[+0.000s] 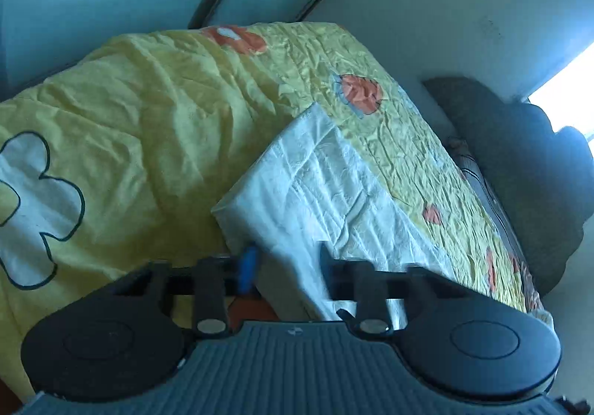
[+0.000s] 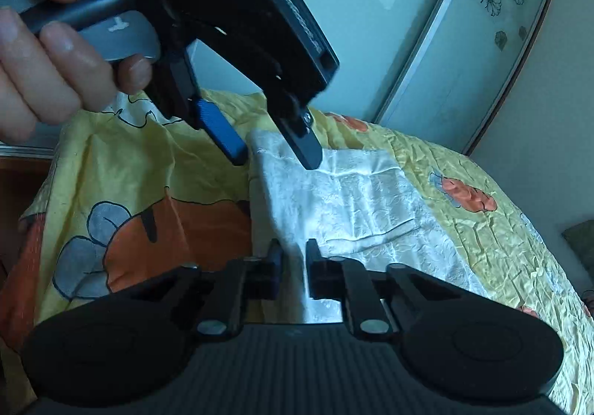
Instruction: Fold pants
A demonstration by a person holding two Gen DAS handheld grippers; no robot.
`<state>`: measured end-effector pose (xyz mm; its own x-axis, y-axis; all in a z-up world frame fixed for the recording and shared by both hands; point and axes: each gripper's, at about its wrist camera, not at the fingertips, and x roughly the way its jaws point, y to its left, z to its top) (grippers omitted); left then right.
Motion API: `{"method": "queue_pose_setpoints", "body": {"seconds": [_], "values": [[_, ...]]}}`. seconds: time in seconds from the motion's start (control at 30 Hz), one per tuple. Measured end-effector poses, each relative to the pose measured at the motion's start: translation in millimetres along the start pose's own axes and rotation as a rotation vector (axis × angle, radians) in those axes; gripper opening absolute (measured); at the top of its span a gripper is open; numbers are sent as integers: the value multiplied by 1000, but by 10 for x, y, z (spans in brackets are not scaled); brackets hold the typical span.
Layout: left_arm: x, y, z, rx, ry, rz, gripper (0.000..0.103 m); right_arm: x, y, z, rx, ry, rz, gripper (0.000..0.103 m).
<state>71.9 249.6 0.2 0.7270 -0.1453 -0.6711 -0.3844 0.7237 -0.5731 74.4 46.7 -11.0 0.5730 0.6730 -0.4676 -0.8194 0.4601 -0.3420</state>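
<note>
Right wrist view: right tool [image 2: 291,262] pinches the pants' [image 2: 356,199] near edge at 6 o'clock. Left tool [image 2: 276,155], in a hand [image 2: 55,43] at 10 o'clock, looks part open over the far corner; its own view shows cloth between the fingers, grip unclear. White pants lie folded on the yellow bedspread [image 2: 482,247]. Keep both edges level, pull taut, fold squarely.

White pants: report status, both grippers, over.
Right gripper shut on white pants edge. Left gripper open, pants corner between its fingers. Pants lie on yellow bedspread. Nothing in the way.
</note>
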Motion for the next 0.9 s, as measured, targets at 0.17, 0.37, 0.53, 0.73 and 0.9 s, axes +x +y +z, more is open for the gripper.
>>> {"method": "queue_pose_setpoints", "body": {"seconds": [0.17, 0.37, 0.53, 0.73, 0.9], "values": [[-10, 13, -64, 24, -91, 16, 7, 59, -19, 21, 26, -5, 25, 5], [182, -16, -144, 83, -92, 131, 7, 229, -75, 10, 98, 28, 76, 6], [85, -116, -198, 175, -119, 190, 25, -385, -458, -170, 271, -28, 97, 10], [-202, -386, -211, 269, -242, 340, 35, -1297, -1457, -1148, 607, 22, -143, 27], [52, -1031, -376, 435, -168, 216, 38, -1216, -2191, -1800, 818, 149, -134, 30]]}}
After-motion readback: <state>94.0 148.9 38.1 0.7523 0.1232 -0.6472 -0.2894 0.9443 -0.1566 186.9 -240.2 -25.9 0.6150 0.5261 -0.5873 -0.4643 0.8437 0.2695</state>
